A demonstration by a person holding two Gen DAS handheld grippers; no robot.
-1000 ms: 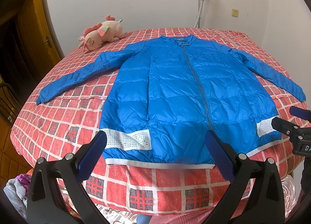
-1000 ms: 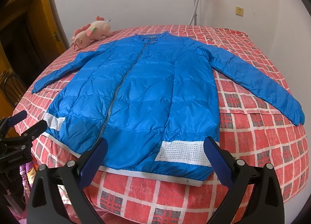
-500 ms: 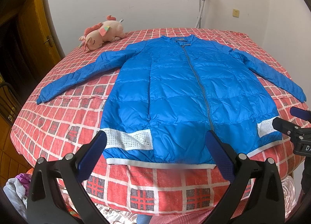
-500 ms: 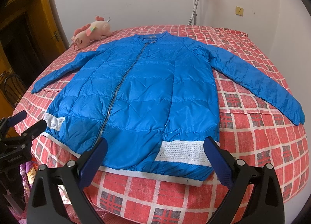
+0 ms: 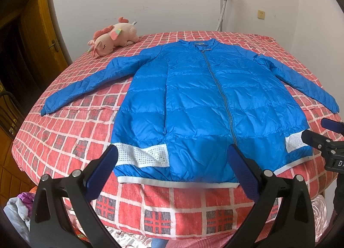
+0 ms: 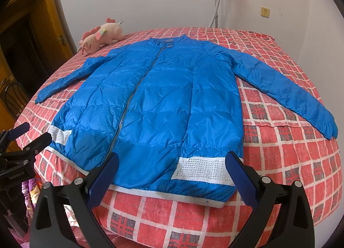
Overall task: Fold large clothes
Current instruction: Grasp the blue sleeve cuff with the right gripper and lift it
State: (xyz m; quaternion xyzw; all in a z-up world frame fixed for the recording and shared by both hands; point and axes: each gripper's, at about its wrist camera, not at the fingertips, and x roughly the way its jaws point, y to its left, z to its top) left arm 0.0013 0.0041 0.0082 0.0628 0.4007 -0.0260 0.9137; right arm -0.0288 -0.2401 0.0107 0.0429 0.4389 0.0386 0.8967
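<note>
A long blue quilted jacket (image 5: pixel 193 106) lies flat and zipped on the bed, front up, collar at the far end, both sleeves spread out to the sides; it also shows in the right wrist view (image 6: pixel 159 108). Its white hem band faces me. My left gripper (image 5: pixel 172 170) is open and empty, held above the hem near the jacket's left side. My right gripper (image 6: pixel 169 172) is open and empty, held above the hem near its right side. Each gripper shows at the edge of the other's view: the right one (image 5: pixel 322 136) and the left one (image 6: pixel 25 138).
The bed has a red checked sheet (image 5: pixel 64 140). A pink plush unicorn (image 5: pixel 111 37) lies at the far left corner. A wooden door (image 5: pixel 43 32) stands at the left. A grey pole (image 5: pixel 222 0) leans on the back wall. Loose clothes (image 5: pixel 17 209) lie below the bed's left corner.
</note>
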